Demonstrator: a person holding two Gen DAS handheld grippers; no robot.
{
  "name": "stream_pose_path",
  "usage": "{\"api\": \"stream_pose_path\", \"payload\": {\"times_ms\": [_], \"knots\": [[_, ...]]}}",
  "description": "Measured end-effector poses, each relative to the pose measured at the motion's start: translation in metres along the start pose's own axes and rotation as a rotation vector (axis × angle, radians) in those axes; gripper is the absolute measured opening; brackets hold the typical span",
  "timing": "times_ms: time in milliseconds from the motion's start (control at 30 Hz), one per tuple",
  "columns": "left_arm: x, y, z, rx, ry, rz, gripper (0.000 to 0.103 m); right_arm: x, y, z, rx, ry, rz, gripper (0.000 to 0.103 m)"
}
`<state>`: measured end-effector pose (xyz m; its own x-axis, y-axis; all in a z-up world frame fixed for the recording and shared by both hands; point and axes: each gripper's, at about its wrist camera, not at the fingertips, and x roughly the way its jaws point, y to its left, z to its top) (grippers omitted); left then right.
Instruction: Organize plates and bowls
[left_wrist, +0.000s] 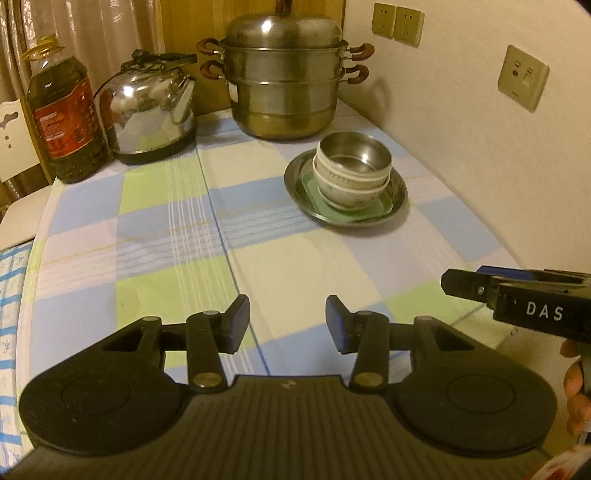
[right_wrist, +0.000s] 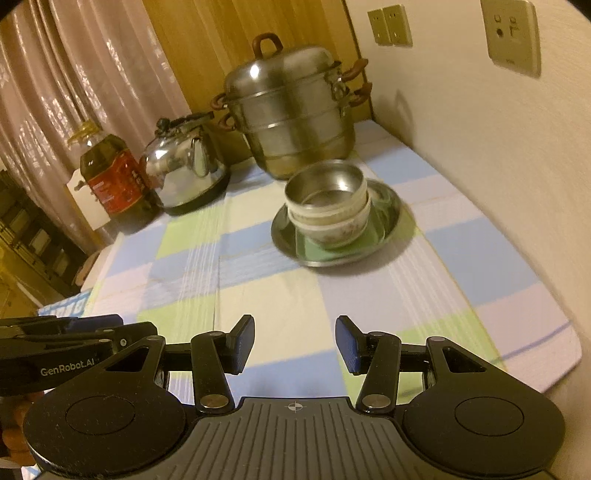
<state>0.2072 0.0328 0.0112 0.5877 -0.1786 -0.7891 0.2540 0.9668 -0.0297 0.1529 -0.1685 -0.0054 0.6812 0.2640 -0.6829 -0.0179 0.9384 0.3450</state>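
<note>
A stack stands on the checked tablecloth near the wall: a round steel plate (left_wrist: 395, 194) holds a green square plate (left_wrist: 380, 206), with two white ceramic bowls (left_wrist: 347, 194) on it and a steel bowl (left_wrist: 354, 153) nested on top. The same stack shows in the right wrist view, with the steel plate (right_wrist: 391, 218), green plate (right_wrist: 314, 247), ceramic bowls (right_wrist: 332, 229) and steel bowl (right_wrist: 325, 184). My left gripper (left_wrist: 287, 325) is open and empty, well short of the stack. My right gripper (right_wrist: 294, 343) is open and empty, also short of it.
A steel steamer pot (left_wrist: 284, 74), a kettle (left_wrist: 151, 110) and an oil bottle (left_wrist: 62, 110) stand along the table's back. The wall with sockets (left_wrist: 522, 77) runs along the right. The right gripper's side (left_wrist: 517, 299) shows in the left wrist view.
</note>
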Motion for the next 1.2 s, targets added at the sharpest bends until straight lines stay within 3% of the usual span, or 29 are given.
{"api": "stream_pose_path", "payload": {"times_ms": [300, 567, 1200], "knots": [[-0.023, -0.003, -0.026, -0.013, 0.018, 0.008, 0.042, -0.015, 0.003, -0.018, 0.012, 0.062, 0.004, 0.049], [-0.037, -0.022, -0.039, -0.079, 0.043, -0.024, 0.041, -0.034, -0.004, -0.026, -0.054, 0.093, 0.026, 0.049], [-0.062, -0.056, -0.072, -0.121, 0.057, 0.018, 0.041, -0.054, -0.008, -0.053, -0.153, 0.166, 0.107, 0.049]]}}
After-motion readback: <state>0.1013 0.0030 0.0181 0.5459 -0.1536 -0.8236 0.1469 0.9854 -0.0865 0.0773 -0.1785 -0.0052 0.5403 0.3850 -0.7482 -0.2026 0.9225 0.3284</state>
